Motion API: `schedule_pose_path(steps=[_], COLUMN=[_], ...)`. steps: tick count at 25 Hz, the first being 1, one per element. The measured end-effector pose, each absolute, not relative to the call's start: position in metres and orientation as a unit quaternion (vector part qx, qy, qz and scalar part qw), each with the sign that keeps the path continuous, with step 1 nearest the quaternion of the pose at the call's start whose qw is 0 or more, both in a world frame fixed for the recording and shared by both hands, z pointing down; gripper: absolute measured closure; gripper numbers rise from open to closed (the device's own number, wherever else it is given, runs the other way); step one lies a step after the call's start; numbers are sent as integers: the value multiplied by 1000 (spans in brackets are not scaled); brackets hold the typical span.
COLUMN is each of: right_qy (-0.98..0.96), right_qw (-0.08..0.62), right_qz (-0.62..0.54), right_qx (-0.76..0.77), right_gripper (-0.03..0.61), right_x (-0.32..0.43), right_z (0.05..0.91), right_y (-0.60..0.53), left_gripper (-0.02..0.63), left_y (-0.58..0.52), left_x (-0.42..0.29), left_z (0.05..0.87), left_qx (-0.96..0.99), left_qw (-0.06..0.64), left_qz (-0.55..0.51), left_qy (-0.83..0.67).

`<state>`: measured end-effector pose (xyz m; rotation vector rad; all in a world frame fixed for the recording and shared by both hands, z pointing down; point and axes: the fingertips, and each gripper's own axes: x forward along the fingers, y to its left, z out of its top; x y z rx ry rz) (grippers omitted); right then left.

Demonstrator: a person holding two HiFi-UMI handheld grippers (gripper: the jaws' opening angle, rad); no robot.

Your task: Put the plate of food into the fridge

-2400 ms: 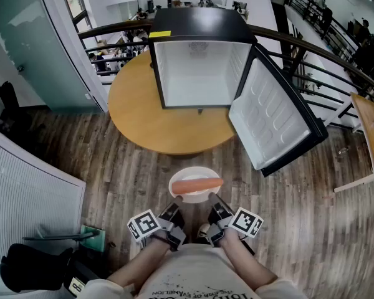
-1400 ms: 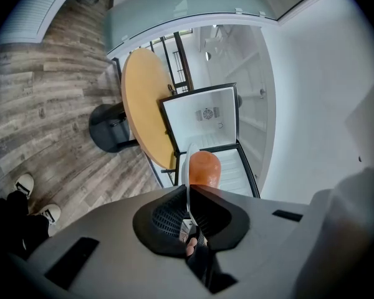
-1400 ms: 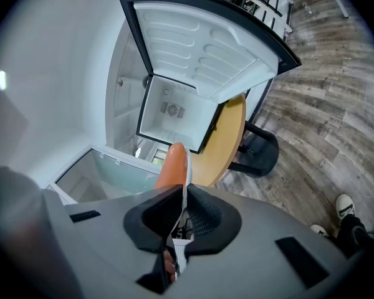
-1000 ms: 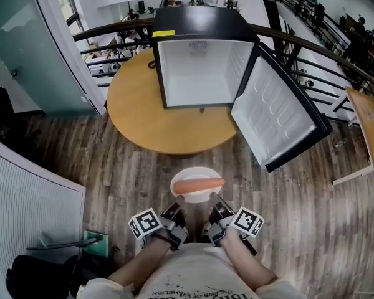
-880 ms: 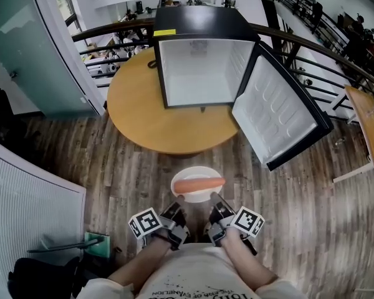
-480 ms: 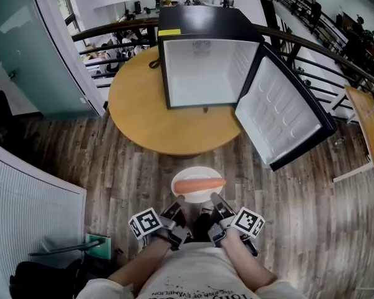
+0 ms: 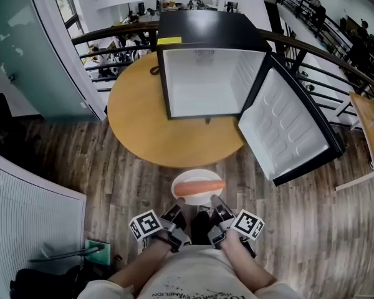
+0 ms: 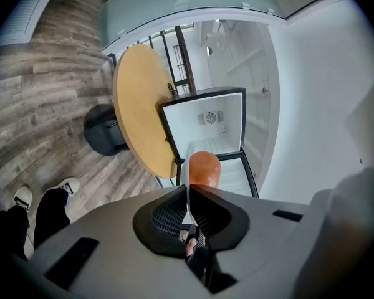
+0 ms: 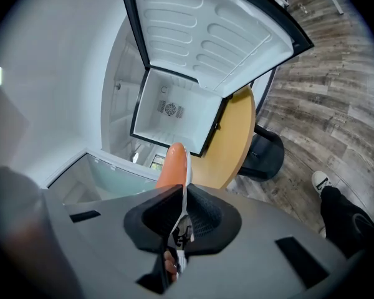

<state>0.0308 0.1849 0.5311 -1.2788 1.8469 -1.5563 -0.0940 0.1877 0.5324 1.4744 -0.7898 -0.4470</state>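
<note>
head view: the plate (image 7: 176, 180) with its long orange food (image 7: 199, 187) lying crosswise hangs between the left gripper (image 7: 177, 207) and right gripper (image 7: 214, 202) — the open fridge (image 7: 206, 86) is straight ahead, on the round table (image 7: 143, 123).
left gripper view: jaws pinch the plate's rim.
right gripper view: jaws pinch the opposite rim — neither arm looks nearer.
</note>
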Motion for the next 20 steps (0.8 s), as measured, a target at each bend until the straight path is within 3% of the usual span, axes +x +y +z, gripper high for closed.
schedule_pose_path(steps=[20], right_qy=[666], right_qw=[189], right_qz=[-575], right_qx=[-436], right_gripper=[538], right_x=[75], right_z=[527], right_y=[17], left_gripper=[581], left_y=[27], left_x=[-49], left_z=[527], left_qx=[639], left_qw=[642], left_qz=[-203], left_qy=[-371])
